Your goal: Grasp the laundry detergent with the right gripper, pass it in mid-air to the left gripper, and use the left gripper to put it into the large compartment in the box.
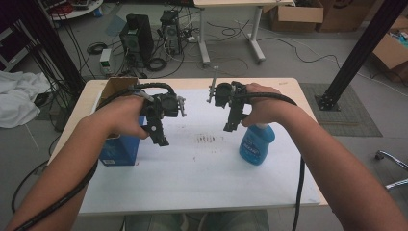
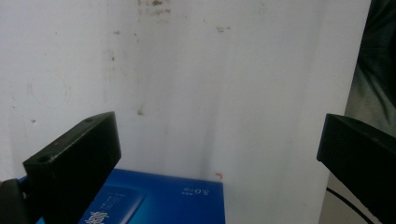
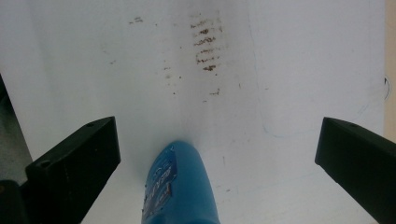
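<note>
Fingers of both grippers stand wide apart, clamped on nothing; the left gripper [image 1: 161,126] hangs above the blue box [image 1: 120,148] at the table's [image 1: 202,178] left side; the right gripper [image 1: 232,120] hangs just over the blue bottle [image 1: 256,143], right of the brown smudge [image 1: 207,138].

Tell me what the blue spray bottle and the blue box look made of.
Blue spray bottle: probably plastic, smooth and slightly translucent, with a soft sheen on its rounded body. Blue box: likely printed cardboard, matte, with flat faces, crisp edges and white lettering.
</note>
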